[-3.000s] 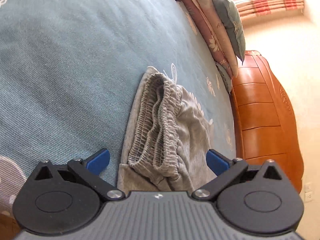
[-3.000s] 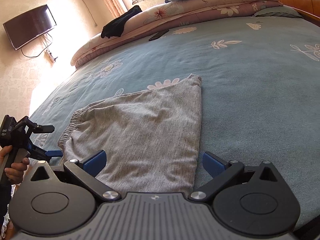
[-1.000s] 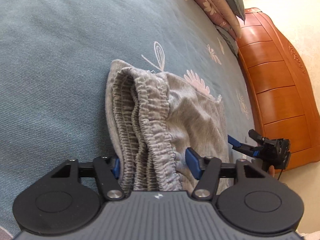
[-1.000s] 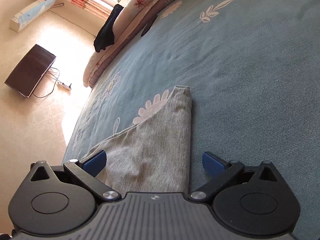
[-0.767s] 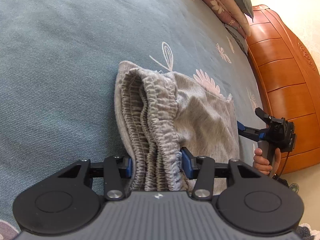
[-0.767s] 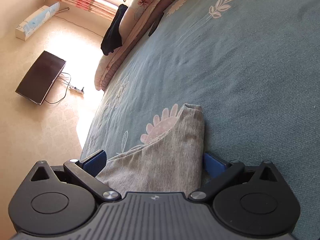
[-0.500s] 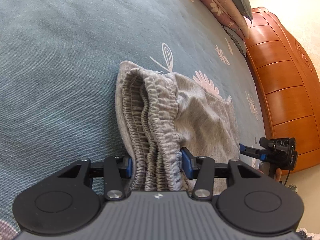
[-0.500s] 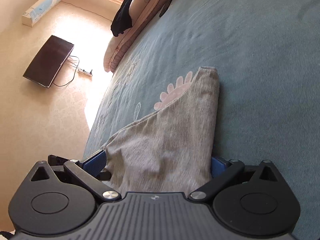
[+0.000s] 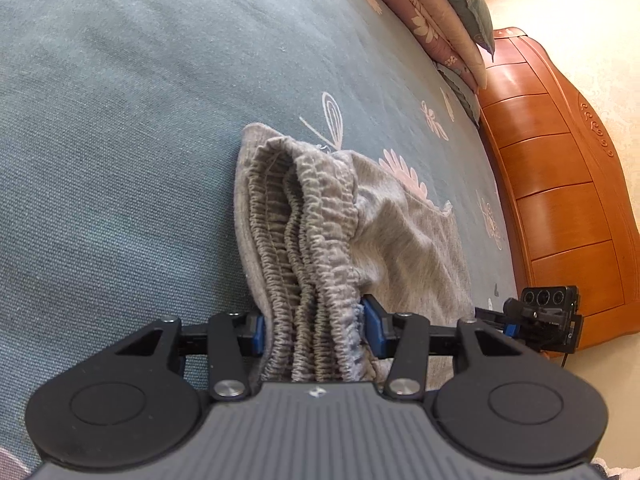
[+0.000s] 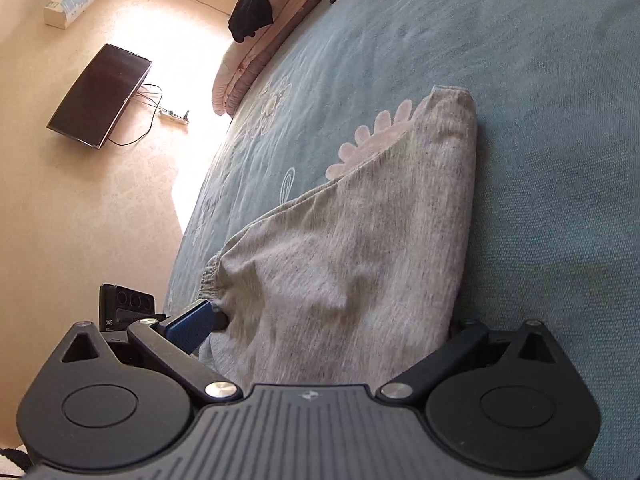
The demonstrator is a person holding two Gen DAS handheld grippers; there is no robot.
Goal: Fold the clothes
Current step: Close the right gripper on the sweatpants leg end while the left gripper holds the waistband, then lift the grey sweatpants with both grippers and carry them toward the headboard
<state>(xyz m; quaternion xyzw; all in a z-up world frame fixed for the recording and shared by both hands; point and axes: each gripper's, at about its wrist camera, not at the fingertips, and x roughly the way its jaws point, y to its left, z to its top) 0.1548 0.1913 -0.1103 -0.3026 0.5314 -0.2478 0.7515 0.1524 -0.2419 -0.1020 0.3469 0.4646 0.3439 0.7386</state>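
A pair of grey shorts lies folded on the teal bedcover. My left gripper is shut on the bunched elastic waistband, with a blue pad pressed on each side of it. In the right wrist view the leg end of the shorts fills the space between the fingers of my right gripper, which stands wide open. Its left blue pad is clear of the cloth; its right pad is hidden under the fabric edge. Each gripper also shows in the other's view: right gripper, left gripper.
A wooden headboard runs along the bed's right side, with stacked quilts and pillows against it. In the right wrist view a black garment lies on a rolled quilt, and a TV and power strip sit beyond the bed.
The left jaws, open three seconds ago, have closed onto the waistband. The right gripper has pushed forward onto the leg end, and the cloth now covers its right finger.
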